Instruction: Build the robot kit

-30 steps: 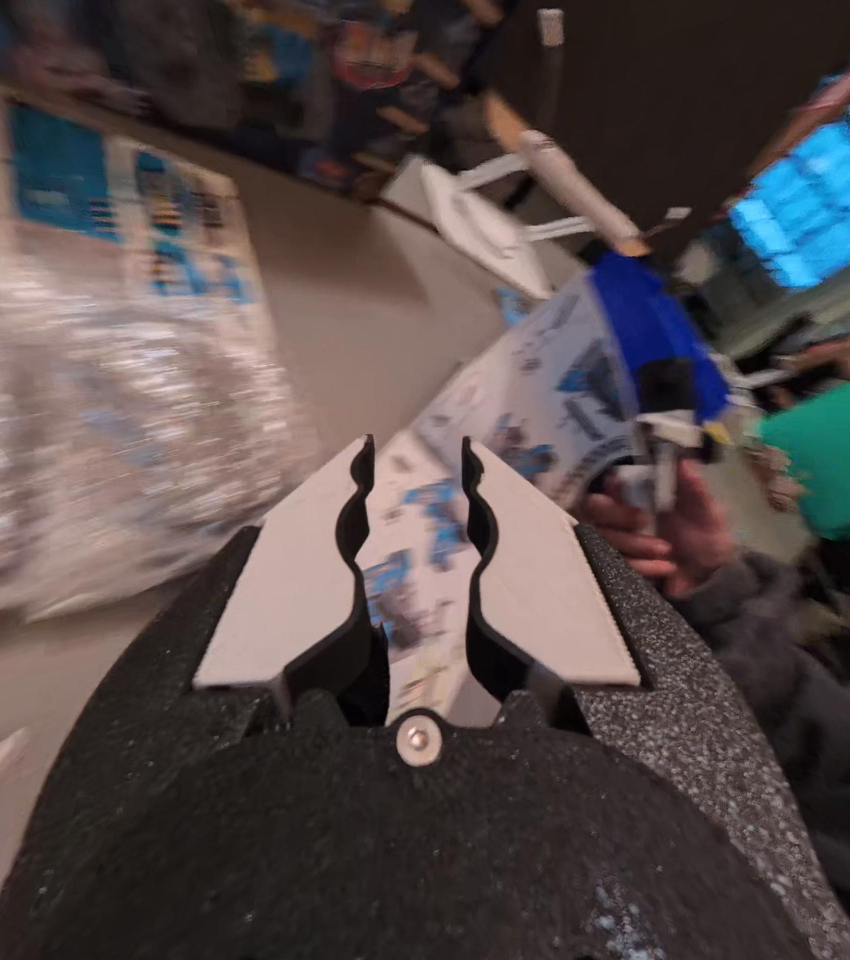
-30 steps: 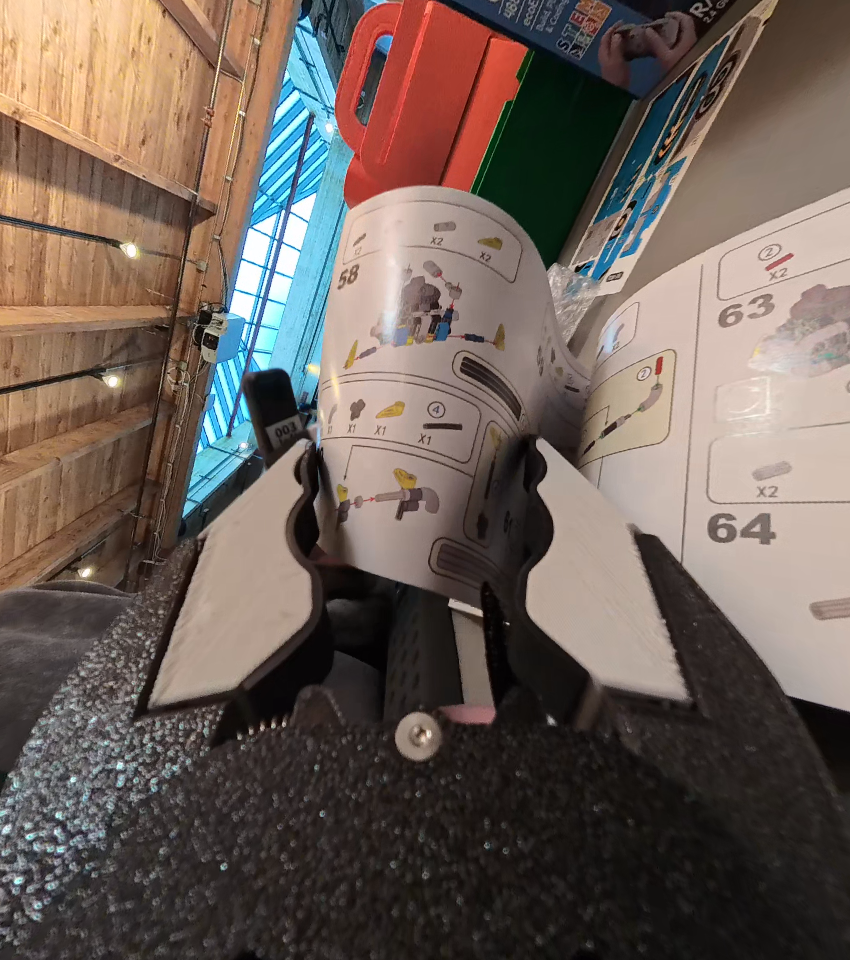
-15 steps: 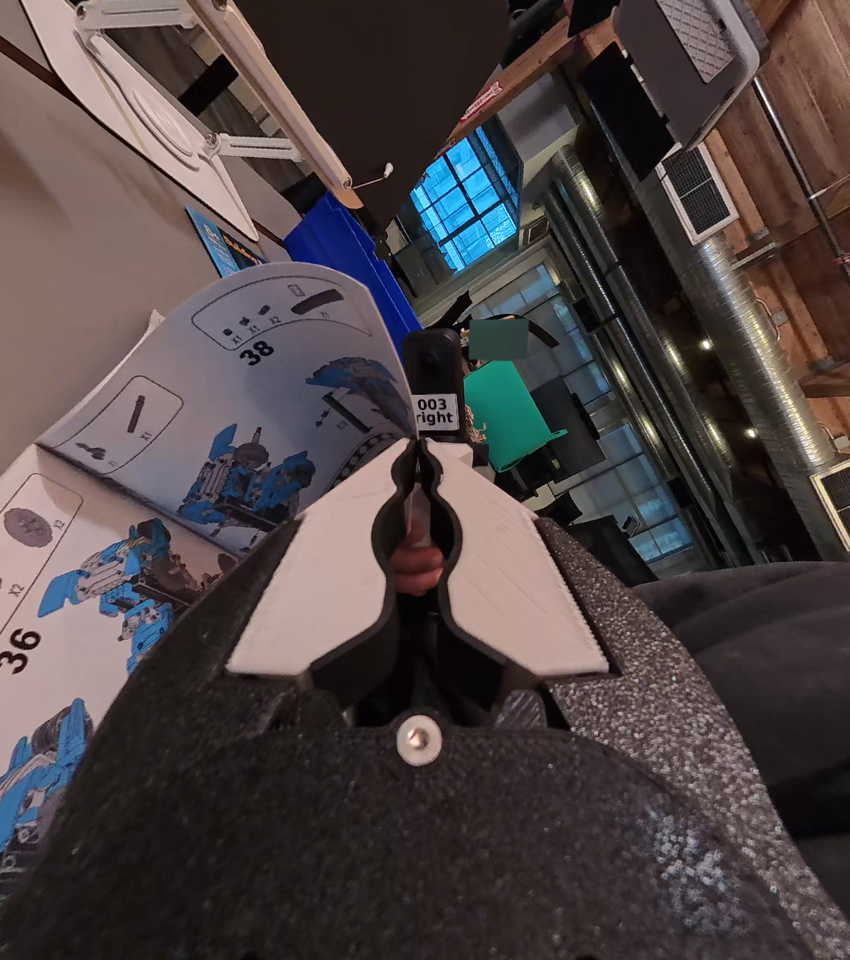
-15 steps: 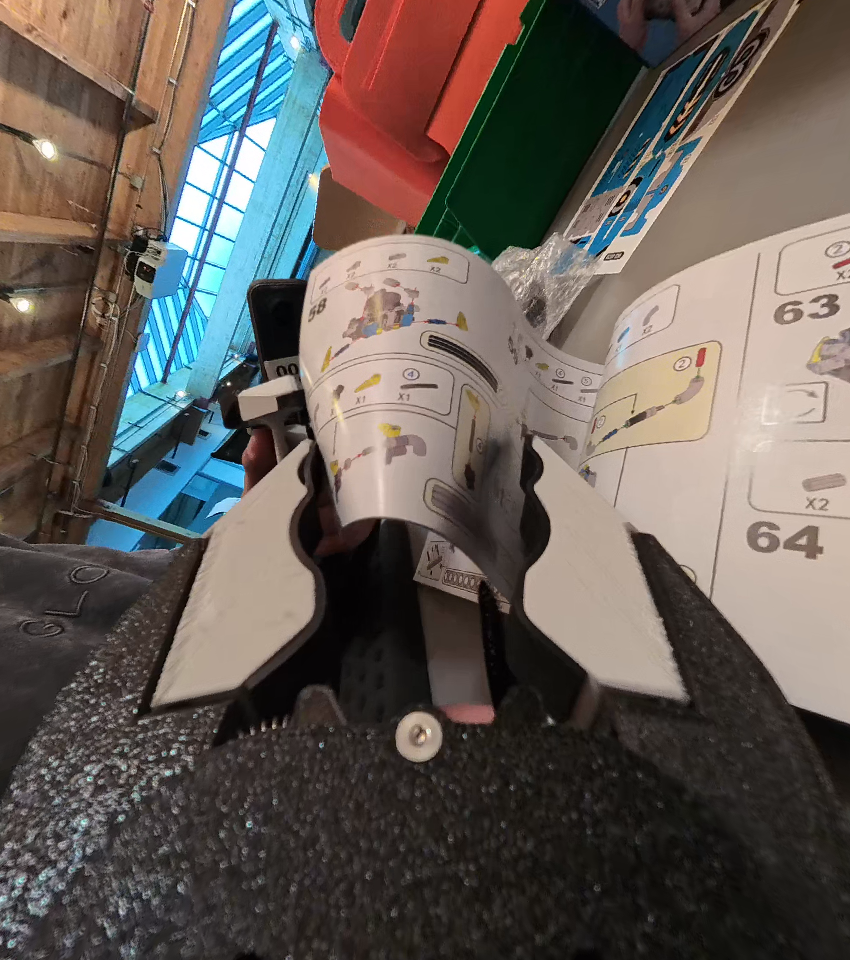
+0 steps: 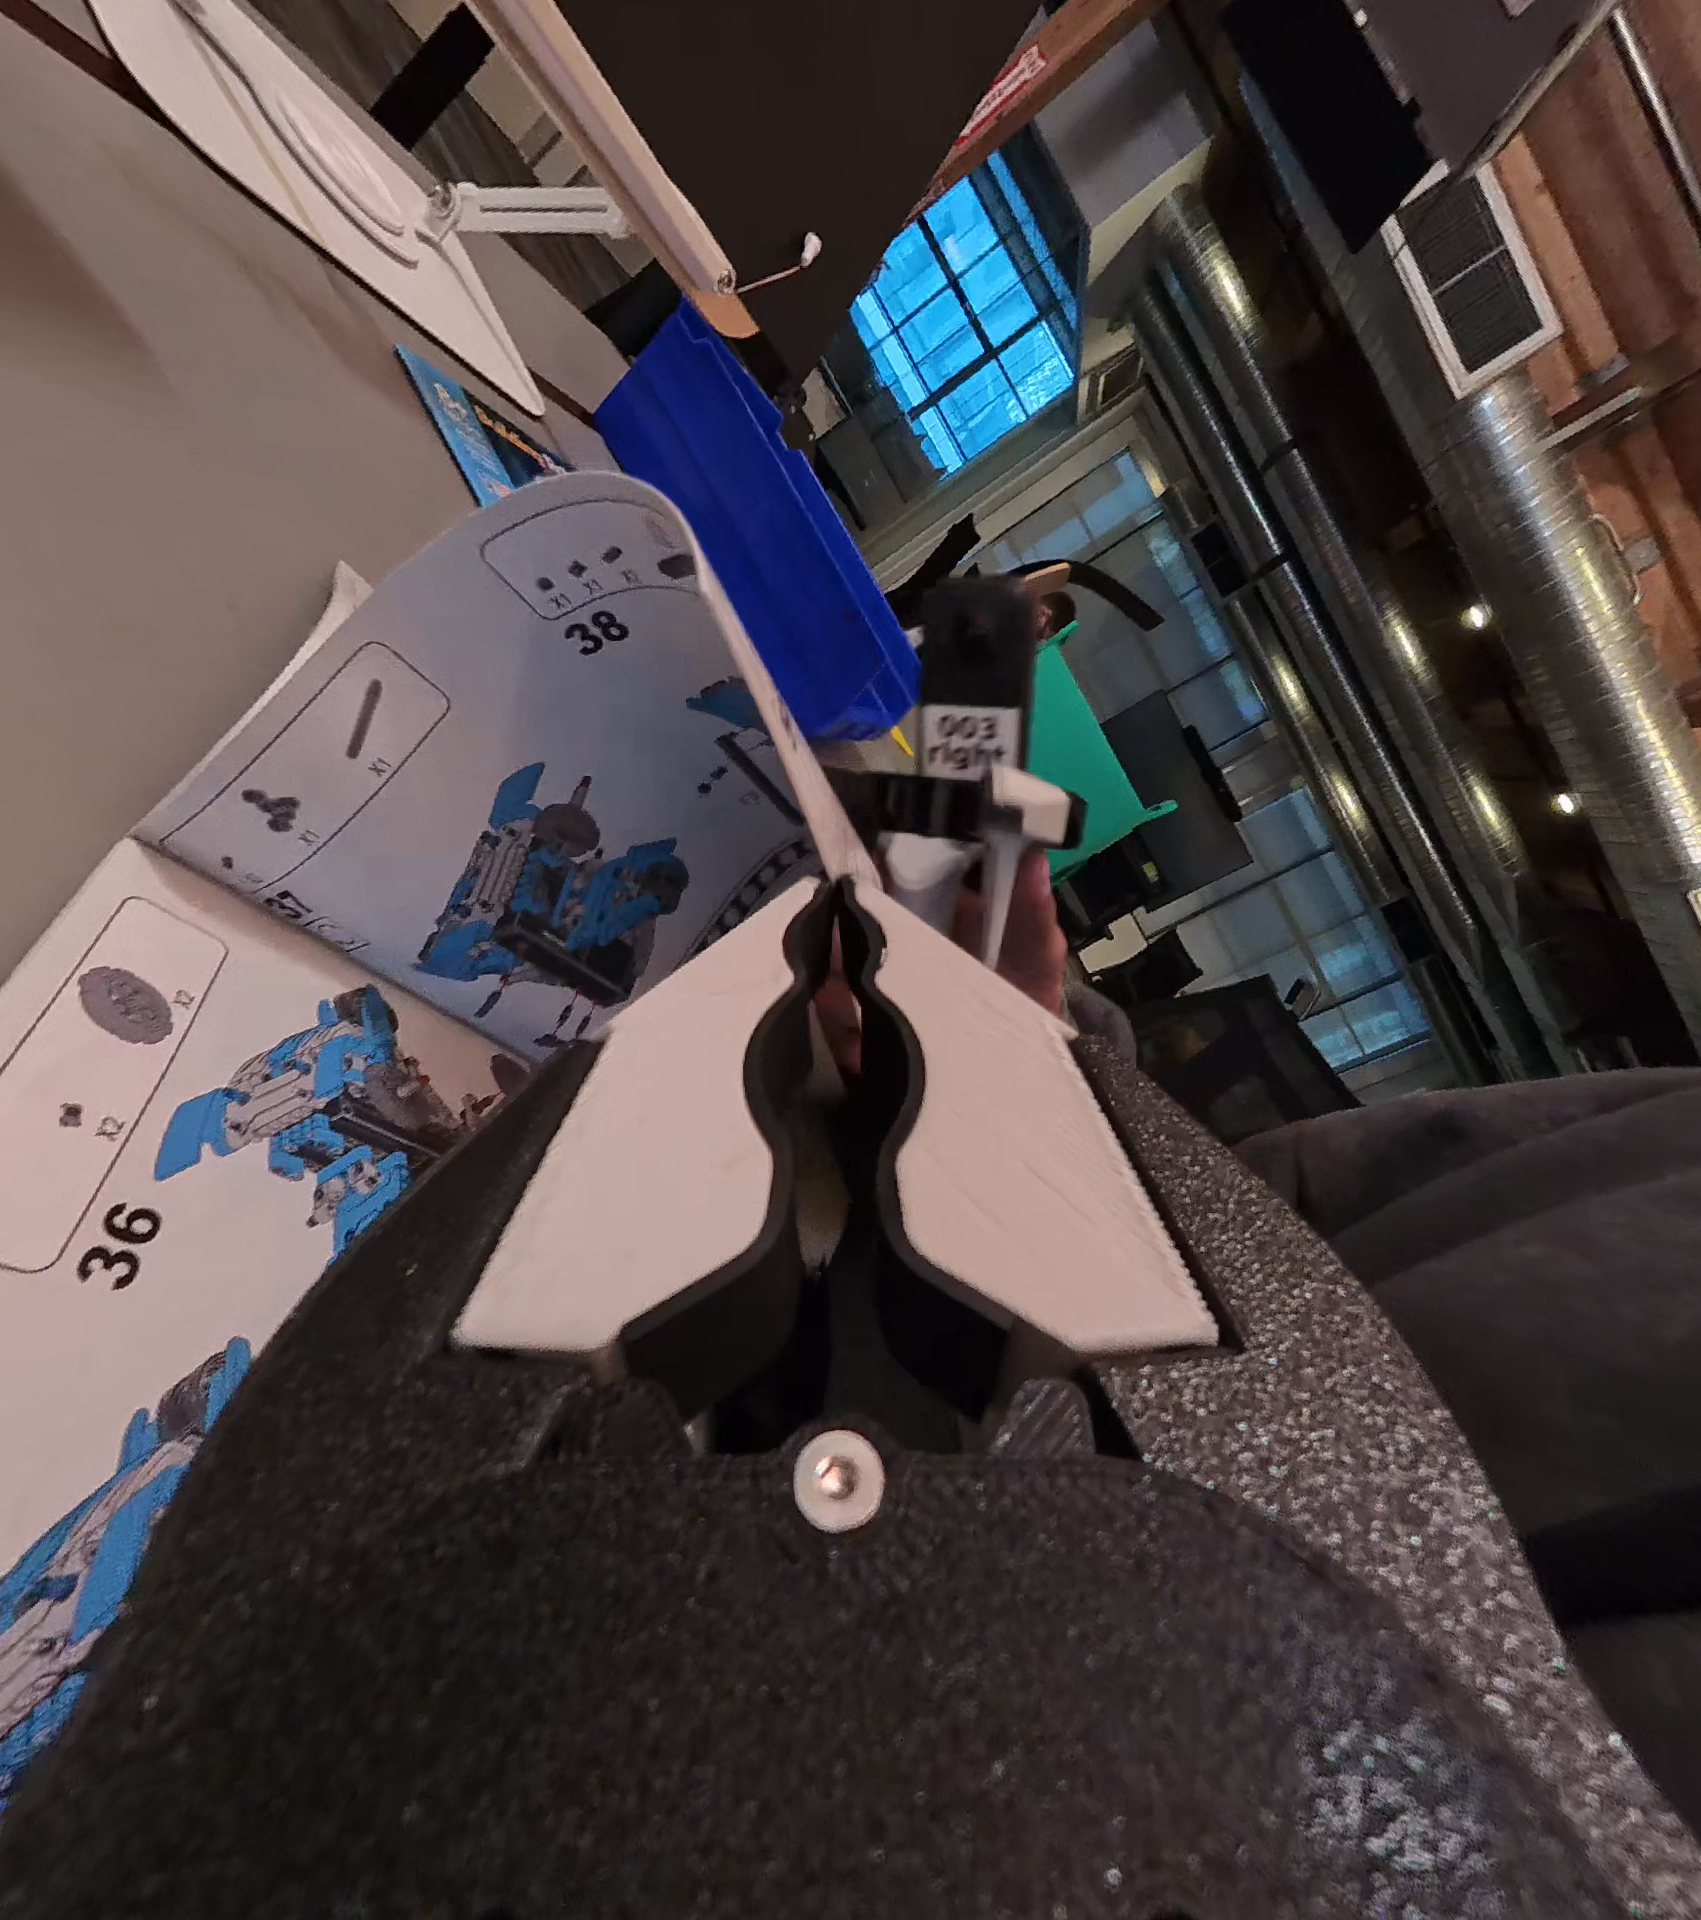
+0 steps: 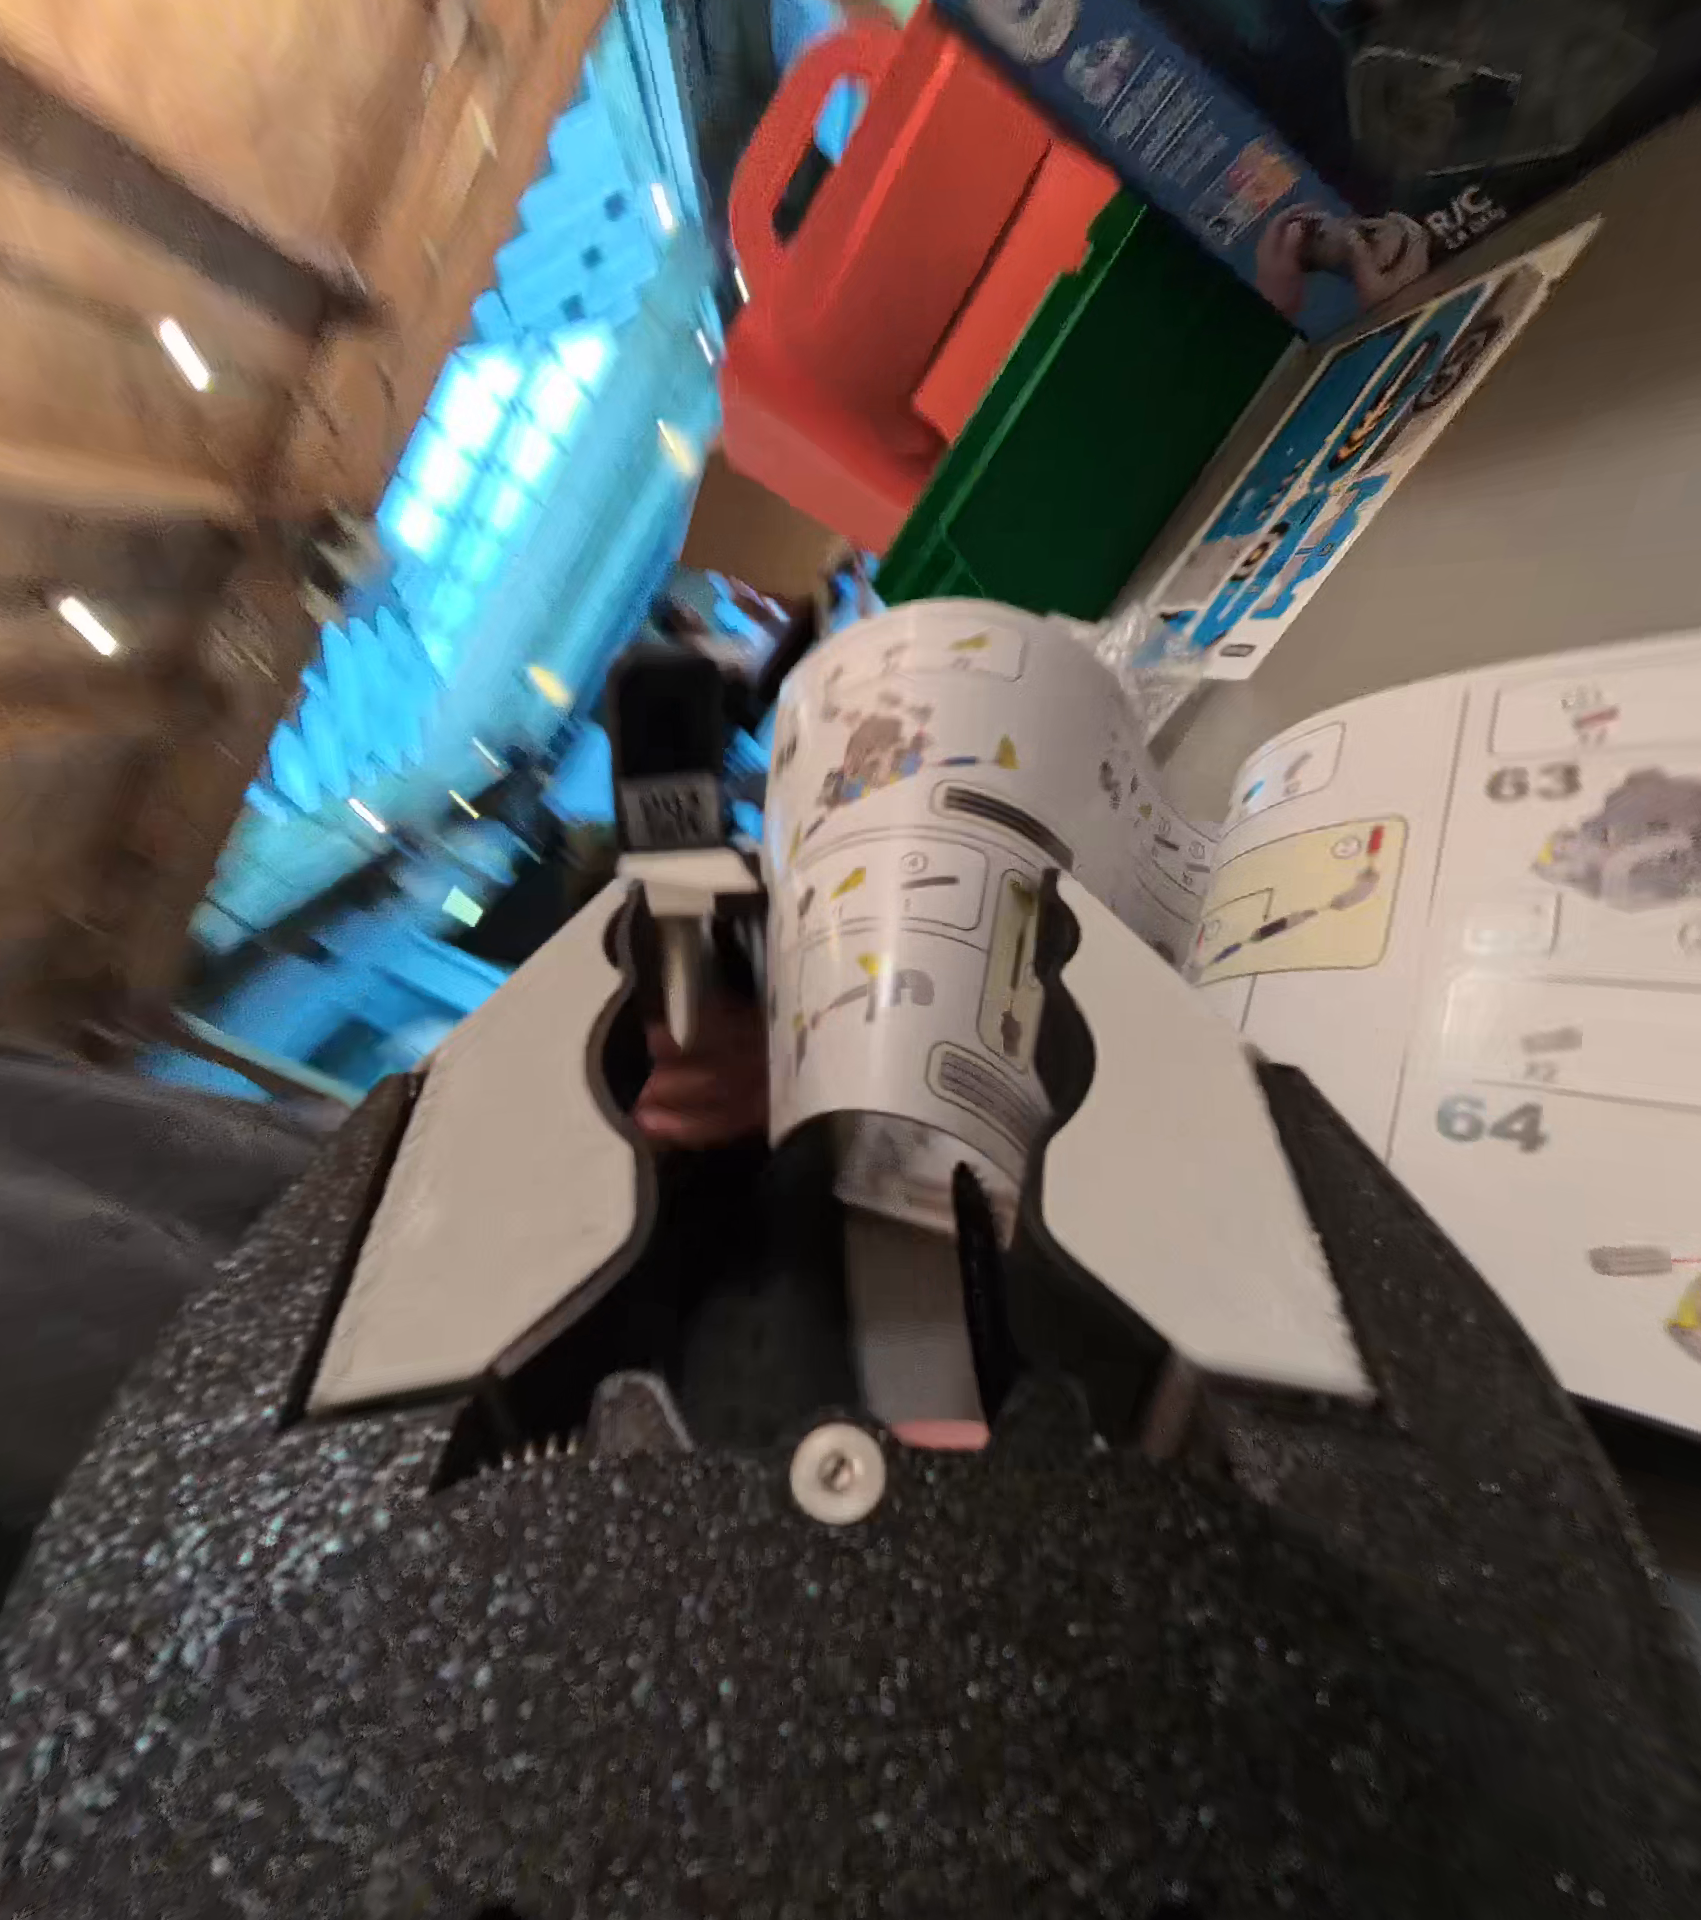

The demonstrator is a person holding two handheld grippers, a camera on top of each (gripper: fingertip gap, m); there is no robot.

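The left hand-held gripper [image 5: 844, 902] is closed, pinching the edge of a curled page [image 5: 555, 748] of the open instruction booklet [image 6: 1552, 987] on the counter [image 5: 98, 416]. The right hand-held gripper [image 6: 841, 925] stands open around the same page, which touches its right finger [image 6: 1137, 1091].

We see bare beige table [image 5: 150, 436] open past the booklet [image 5: 46, 1122], but its curled page [image 5: 513, 727] stands up right at the left gripper [image 5: 838, 902] tips, with a blue bin [image 5: 773, 551] and the other gripper close behind. On the right gripper [image 6: 841, 914] side, the same bent page fills the gap between the fingers. Farther off a plastic bag [image 6: 1152, 665], sticker sheet [image 6: 1345, 457], green bin [image 6: 1085, 436] and red box [image 6: 877, 312] crowd the table edge.
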